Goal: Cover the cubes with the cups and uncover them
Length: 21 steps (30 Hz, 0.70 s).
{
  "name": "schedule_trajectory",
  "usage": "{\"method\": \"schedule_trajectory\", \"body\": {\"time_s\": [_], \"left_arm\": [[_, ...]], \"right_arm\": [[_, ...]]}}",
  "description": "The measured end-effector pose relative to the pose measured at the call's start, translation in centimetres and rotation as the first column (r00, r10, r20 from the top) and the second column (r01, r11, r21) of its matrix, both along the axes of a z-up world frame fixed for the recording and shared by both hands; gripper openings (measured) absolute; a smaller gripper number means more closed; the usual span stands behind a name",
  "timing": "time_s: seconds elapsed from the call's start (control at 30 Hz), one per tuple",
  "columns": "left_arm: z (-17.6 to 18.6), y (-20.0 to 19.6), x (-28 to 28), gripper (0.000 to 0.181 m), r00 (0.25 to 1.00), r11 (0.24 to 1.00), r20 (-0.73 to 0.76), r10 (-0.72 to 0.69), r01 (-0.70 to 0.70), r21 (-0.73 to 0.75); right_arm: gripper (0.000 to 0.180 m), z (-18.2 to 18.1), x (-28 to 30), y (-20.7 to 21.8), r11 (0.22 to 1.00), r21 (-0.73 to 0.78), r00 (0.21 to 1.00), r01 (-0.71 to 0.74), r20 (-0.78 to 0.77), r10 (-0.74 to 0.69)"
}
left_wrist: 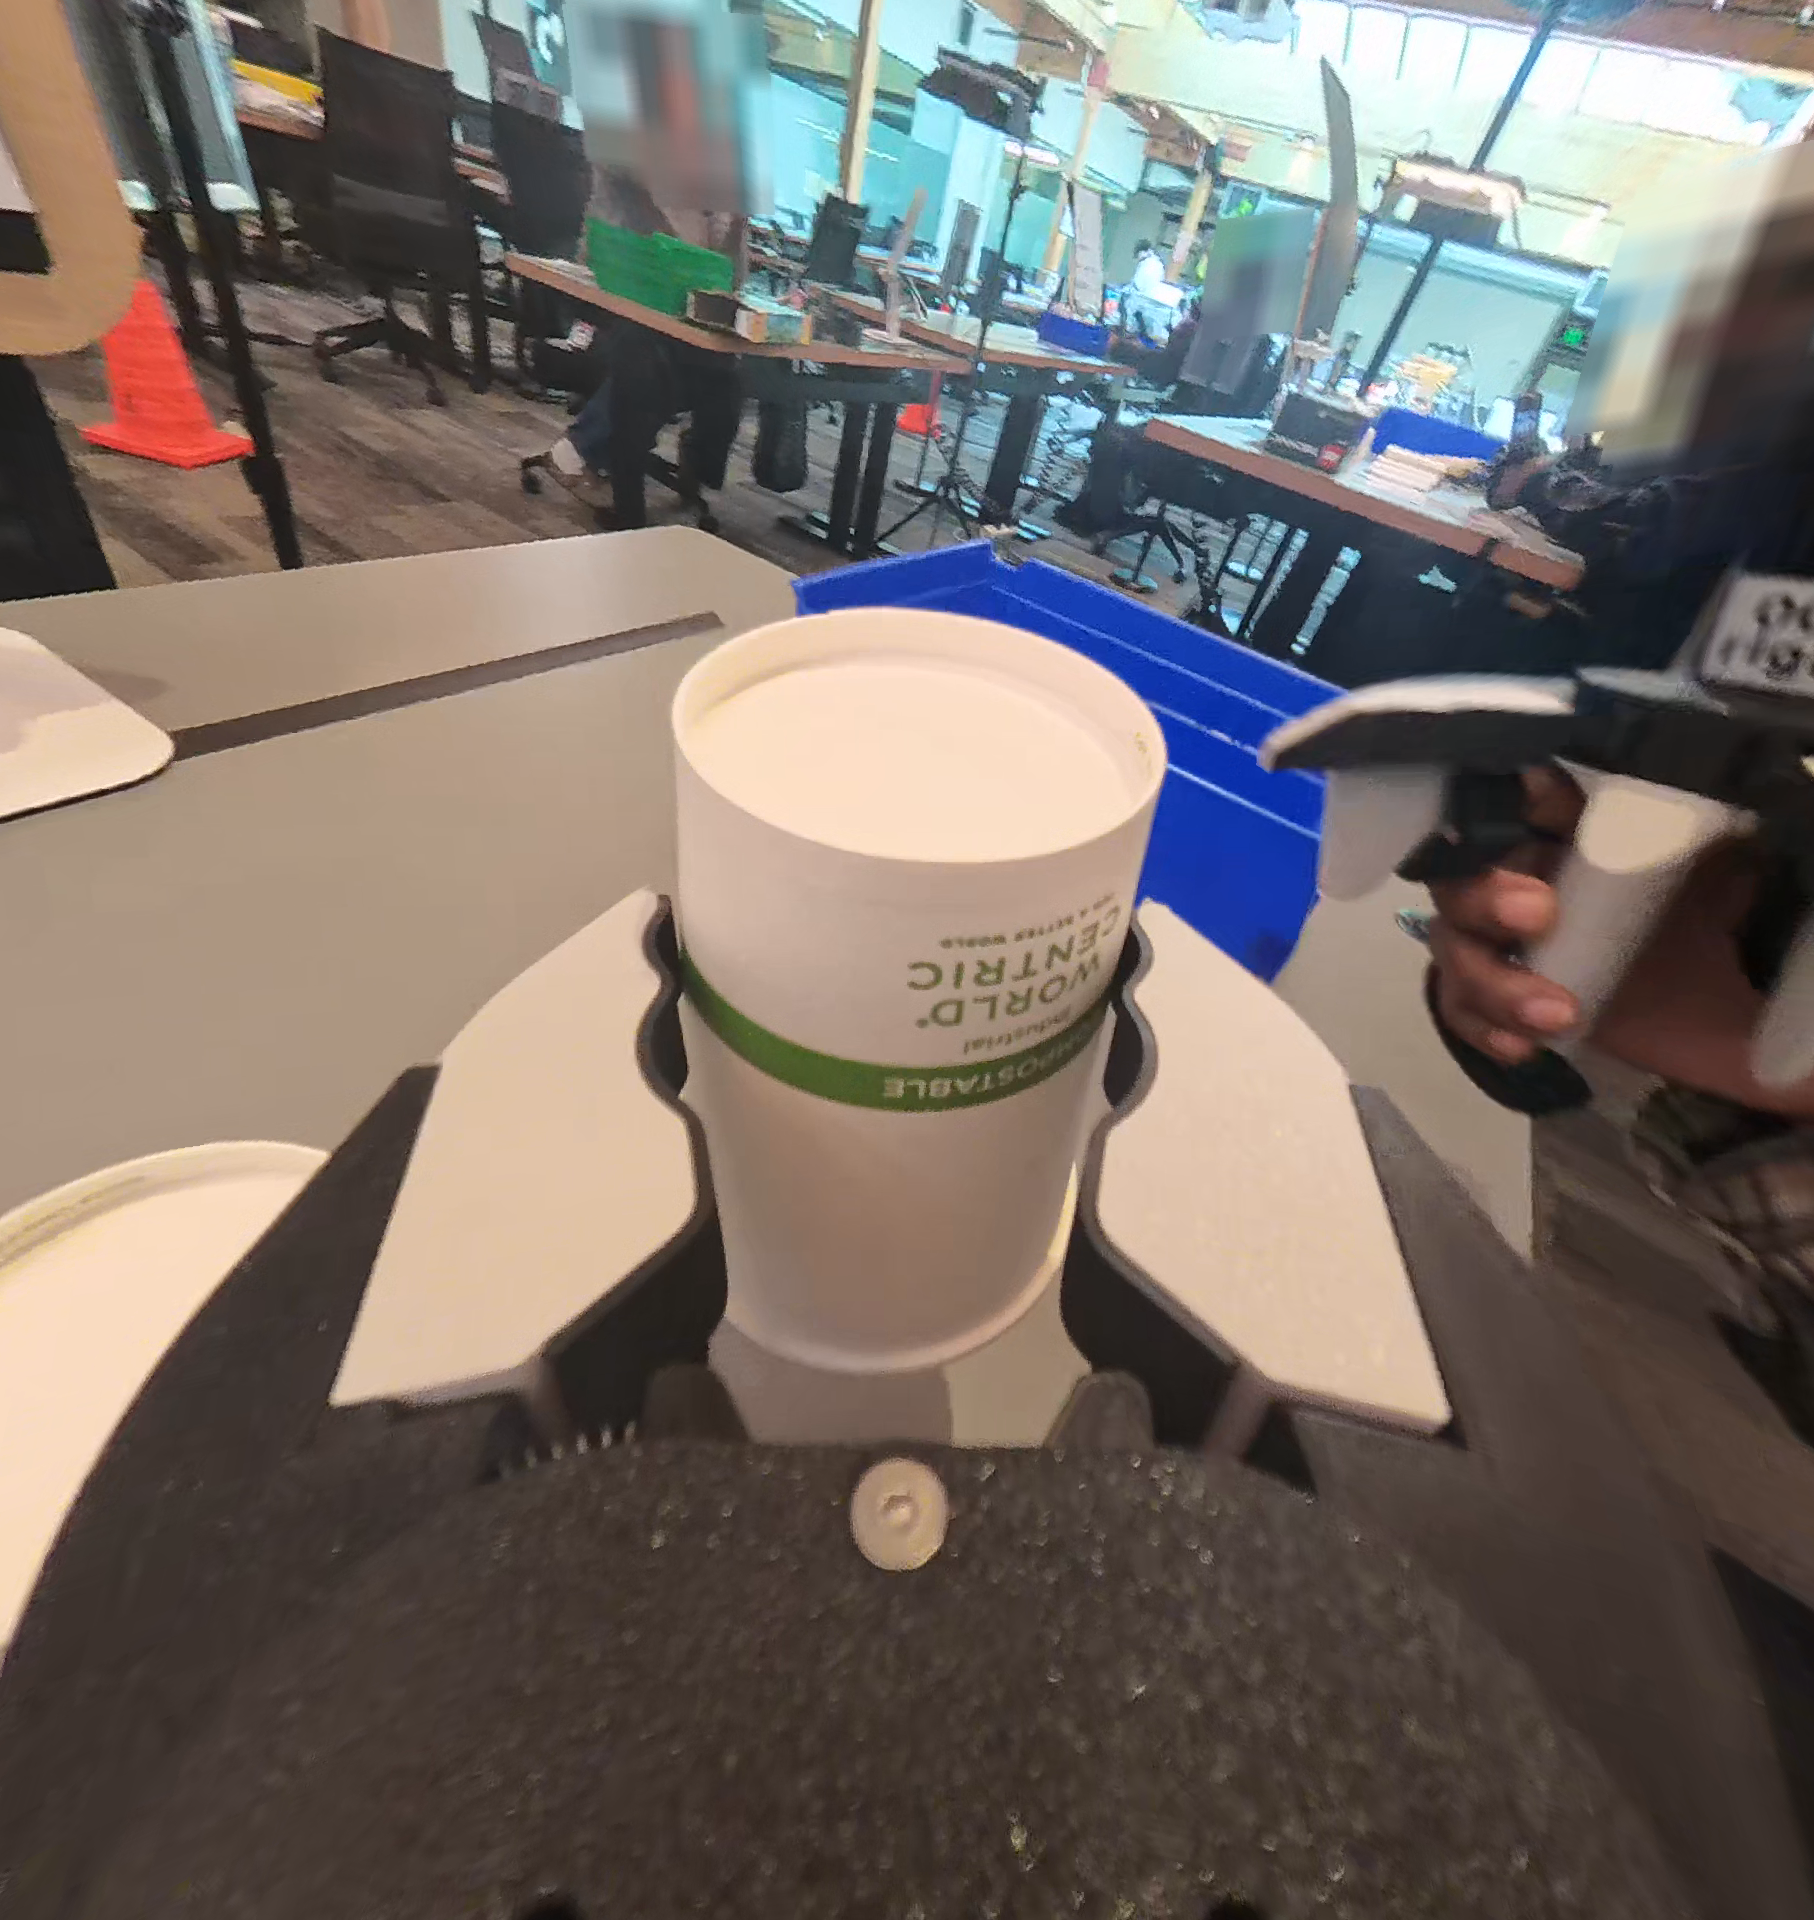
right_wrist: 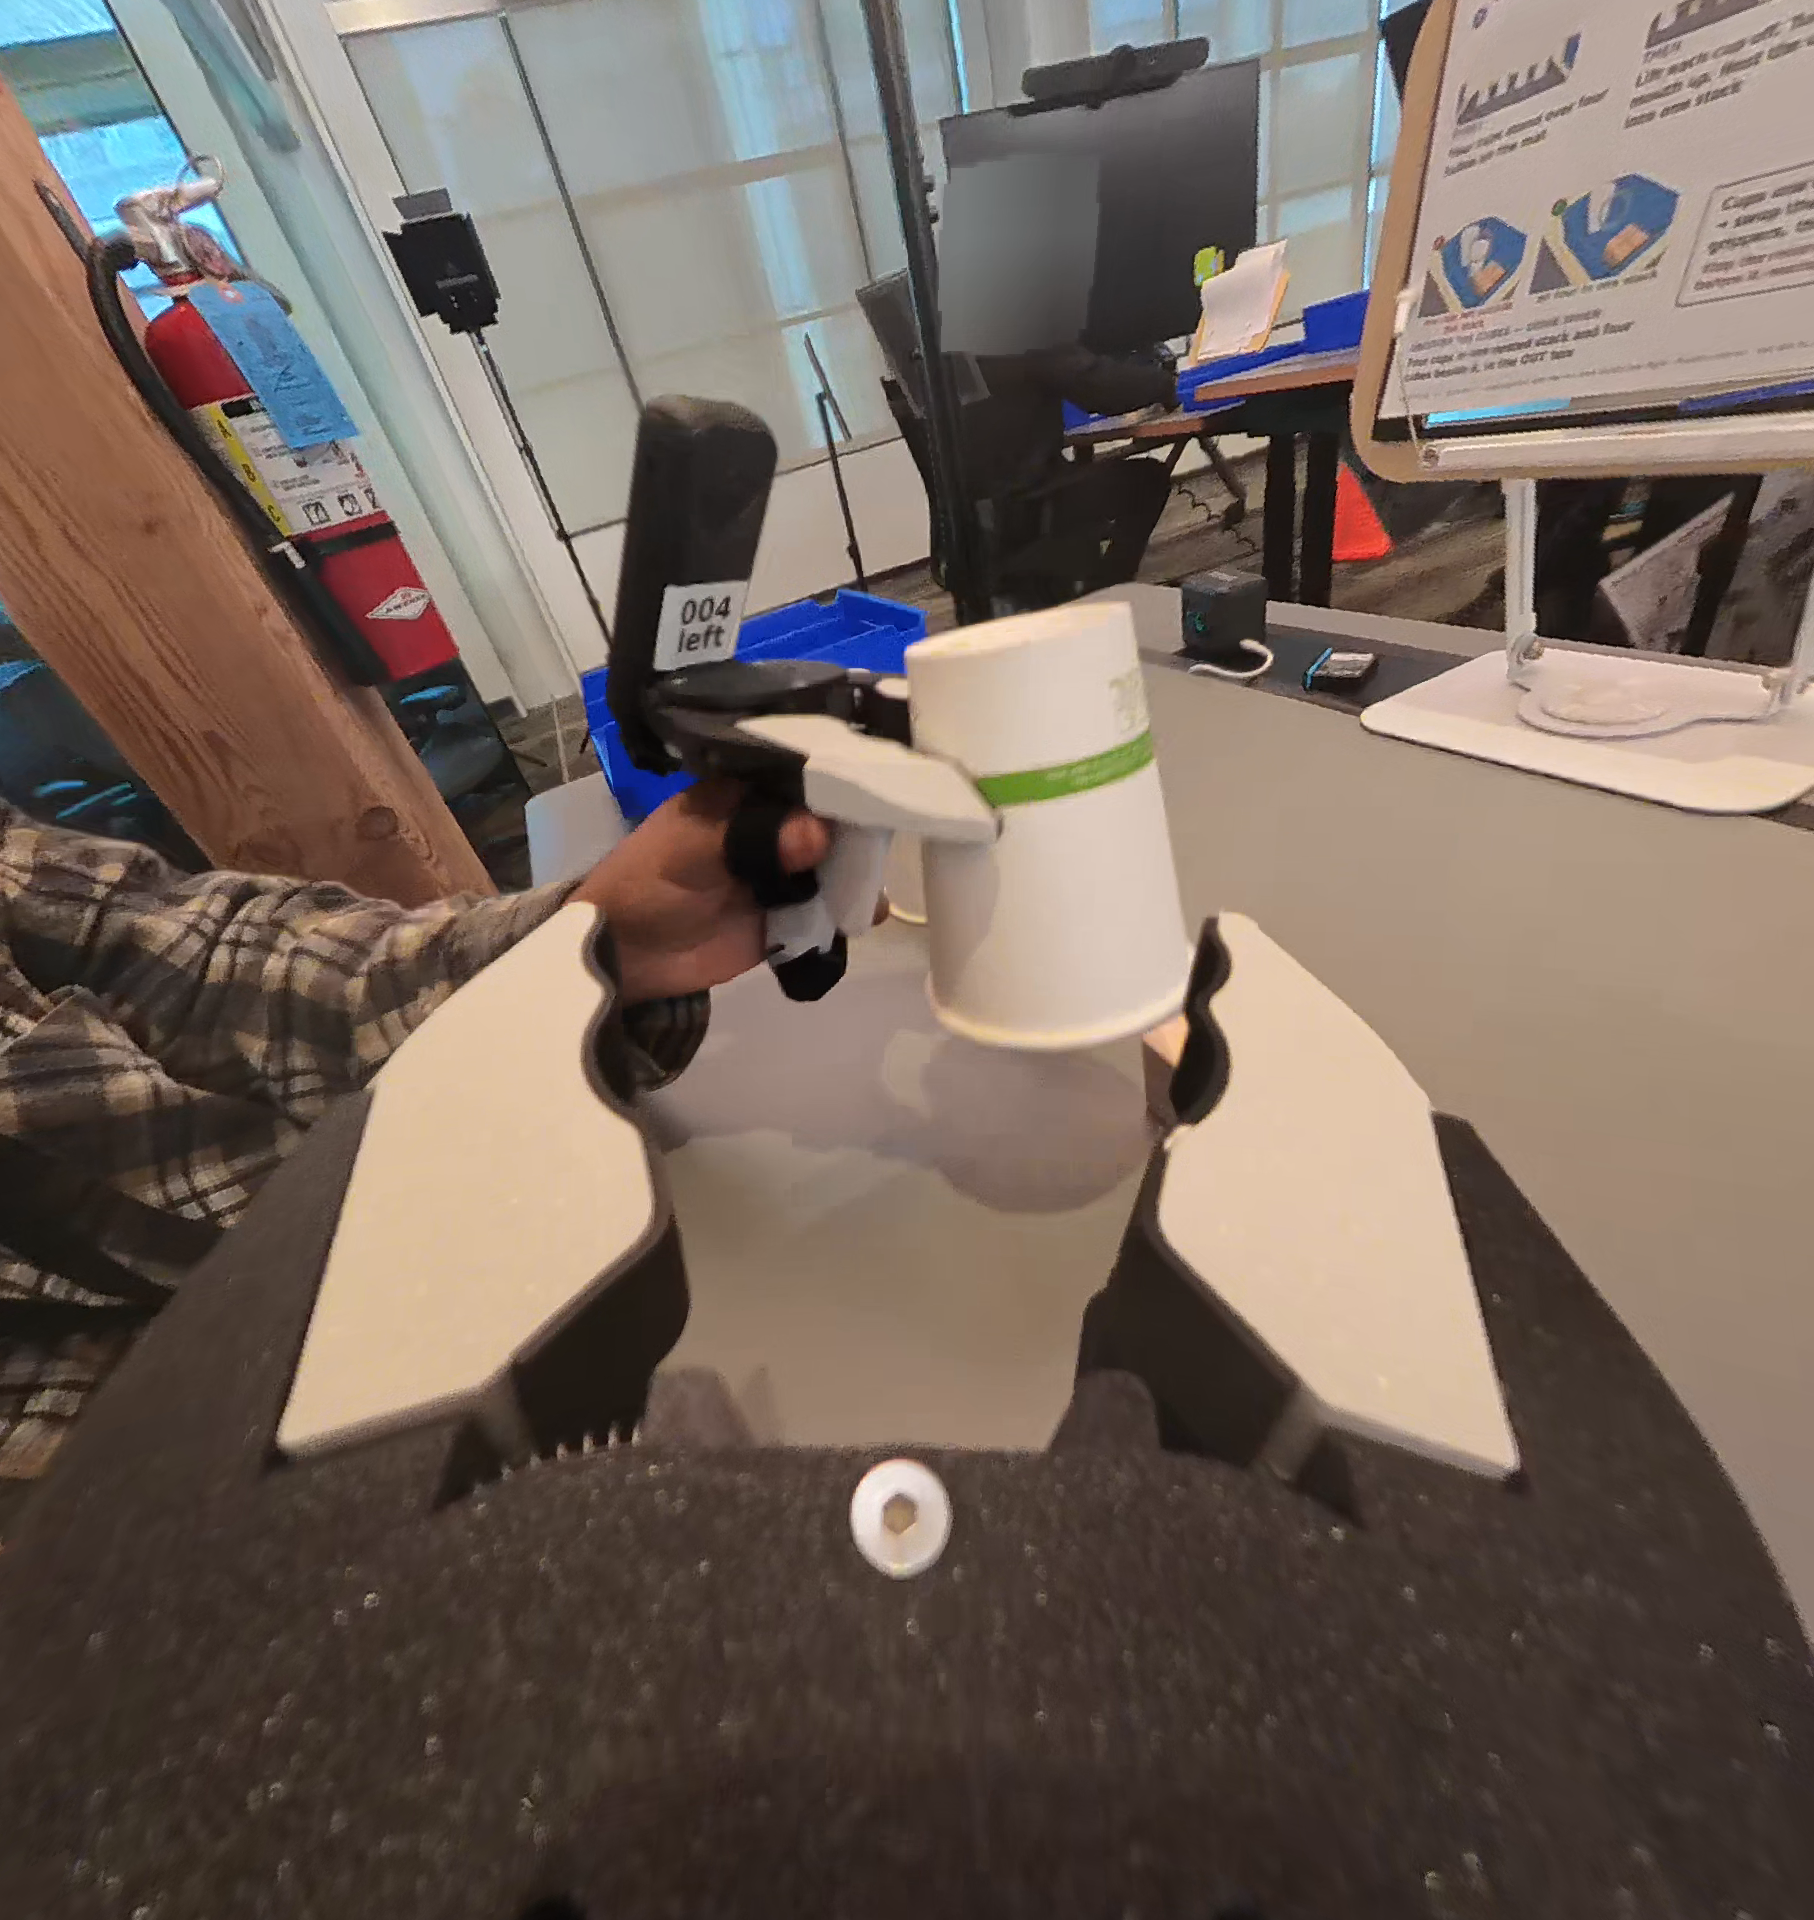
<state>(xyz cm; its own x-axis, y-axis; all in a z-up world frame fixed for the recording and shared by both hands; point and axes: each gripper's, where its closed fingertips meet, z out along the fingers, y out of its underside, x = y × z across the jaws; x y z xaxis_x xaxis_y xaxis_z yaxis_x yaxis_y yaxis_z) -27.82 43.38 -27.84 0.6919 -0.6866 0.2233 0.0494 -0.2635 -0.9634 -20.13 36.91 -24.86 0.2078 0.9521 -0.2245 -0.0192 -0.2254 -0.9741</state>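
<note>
My left gripper (left_wrist: 898,997) is shut on an upside-down white paper cup (left_wrist: 903,935) with a green band. In the right wrist view this cup (right_wrist: 1059,883) hangs slightly tilted a little above the grey table (right_wrist: 1454,987), held by the left gripper (right_wrist: 944,769). A small wooden cube (right_wrist: 1161,1060) peeks out under the cup's rim, mostly hidden by my right finger. My right gripper (right_wrist: 903,1039) is open and empty, close in front of the cup; it also shows at the right of the left wrist view (left_wrist: 1402,769). Another upside-down white cup (left_wrist: 82,1351) stands at lower left.
A blue bin (left_wrist: 1173,727) stands just behind the held cup at the table's far edge. A document stand with an instruction sheet (right_wrist: 1630,208) rests on a white base (right_wrist: 1609,748) at far right. A person's plaid sleeve (right_wrist: 155,1018) lies at left.
</note>
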Motion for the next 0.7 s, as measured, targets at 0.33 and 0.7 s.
{"method": "schedule_trajectory", "body": {"time_s": [0.33, 0.7], "left_arm": [[0.1, -2.3, 2.2, 0.079, 0.991, 0.994, -0.095, -0.099, 0.103, 0.035], [1.4, -3.1, 2.6, 0.079, 0.986, 0.986, -0.092, -0.138, 0.146, 0.086]], "right_arm": [[0.102, 1.4, -6.9, 2.6, 0.994, -0.004, 0.985, -0.113, 0.131, 0.112], [0.077, 0.7, -8.0, 2.6, 0.983, -0.045, 0.974, -0.18, 0.131, 0.184]]}}
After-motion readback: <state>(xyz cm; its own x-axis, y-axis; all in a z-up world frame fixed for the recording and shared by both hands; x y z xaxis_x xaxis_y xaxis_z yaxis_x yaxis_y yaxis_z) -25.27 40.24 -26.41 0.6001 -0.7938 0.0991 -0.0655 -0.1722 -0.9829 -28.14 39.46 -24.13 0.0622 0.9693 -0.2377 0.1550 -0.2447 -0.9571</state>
